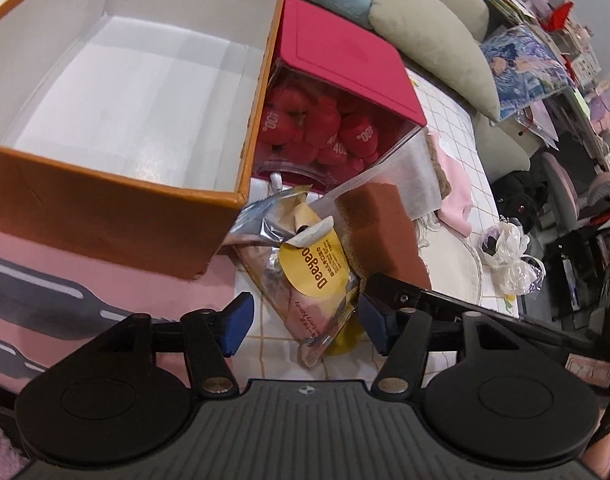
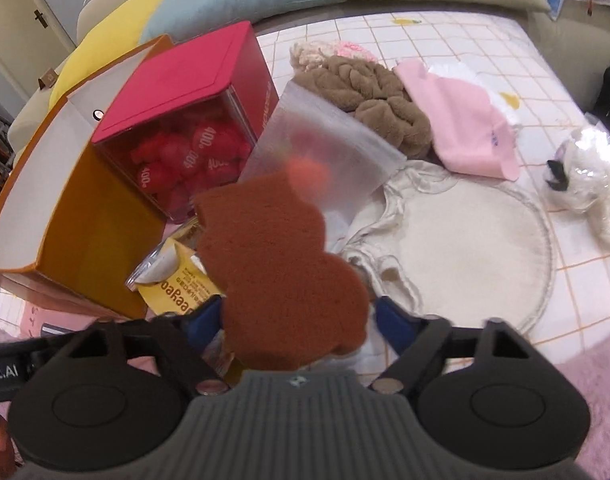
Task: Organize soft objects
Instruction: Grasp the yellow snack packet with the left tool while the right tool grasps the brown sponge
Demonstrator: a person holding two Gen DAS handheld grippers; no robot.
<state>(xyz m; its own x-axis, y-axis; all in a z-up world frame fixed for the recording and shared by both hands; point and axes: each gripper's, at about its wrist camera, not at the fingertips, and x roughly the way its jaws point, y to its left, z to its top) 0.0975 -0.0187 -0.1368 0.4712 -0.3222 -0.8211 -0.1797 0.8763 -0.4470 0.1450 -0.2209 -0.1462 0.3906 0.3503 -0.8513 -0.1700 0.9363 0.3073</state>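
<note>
Left gripper straddling the foil snack pouch on the checked bedcover — jaws apart, pads not pressing. Right gripper around the brown bear-shaped felt piece in its clear zip bag; clamped or merely around it, cannot tell (felt hides the left pad contact). Orange box open and empty, just beside the pouch; red-lidded box of plush behind. Probably next — close squarely on the pouch's middle, lift clear of the box wall, then drop inside. Avoid pinching the bedcover.
</note>
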